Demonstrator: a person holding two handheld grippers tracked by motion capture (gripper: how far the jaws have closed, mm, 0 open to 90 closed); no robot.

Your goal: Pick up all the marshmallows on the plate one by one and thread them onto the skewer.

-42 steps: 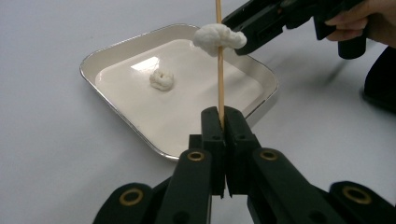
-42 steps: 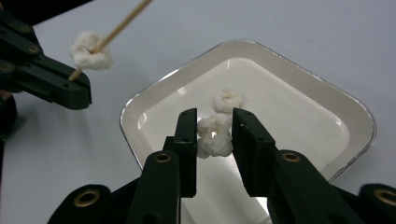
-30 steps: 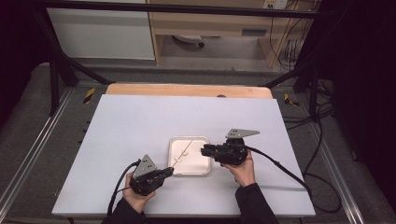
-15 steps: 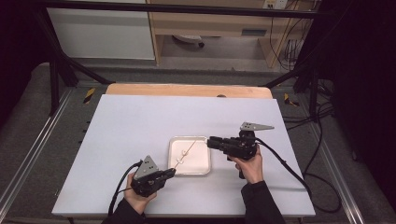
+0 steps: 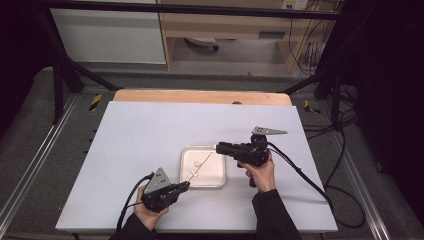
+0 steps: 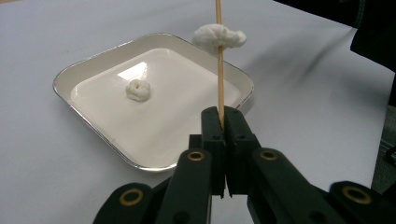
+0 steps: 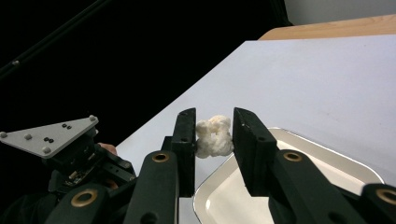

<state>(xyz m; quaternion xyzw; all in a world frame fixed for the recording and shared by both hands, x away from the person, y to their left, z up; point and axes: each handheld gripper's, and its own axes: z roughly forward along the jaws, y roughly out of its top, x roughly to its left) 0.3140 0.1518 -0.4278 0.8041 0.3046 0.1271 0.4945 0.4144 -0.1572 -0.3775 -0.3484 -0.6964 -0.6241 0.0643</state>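
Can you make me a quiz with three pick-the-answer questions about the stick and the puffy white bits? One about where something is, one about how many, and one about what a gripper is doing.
1. Where is the loose white piece lying?
A. in the white tray
B. on the bare table
C. on the wooden edge

2. How many white pieces are threaded on the skewer?
A. none
B. one
C. three

3. What is the right gripper doing?
A. standing open with nothing in it
B. pinching the tray's rim
C. squeezing a white piece

Answers:
1 A, the left gripper view shows it on the tray's floor.
2 B, a single piece sits high on the stick.
3 C, the right gripper view shows both jaws pressed against the piece.
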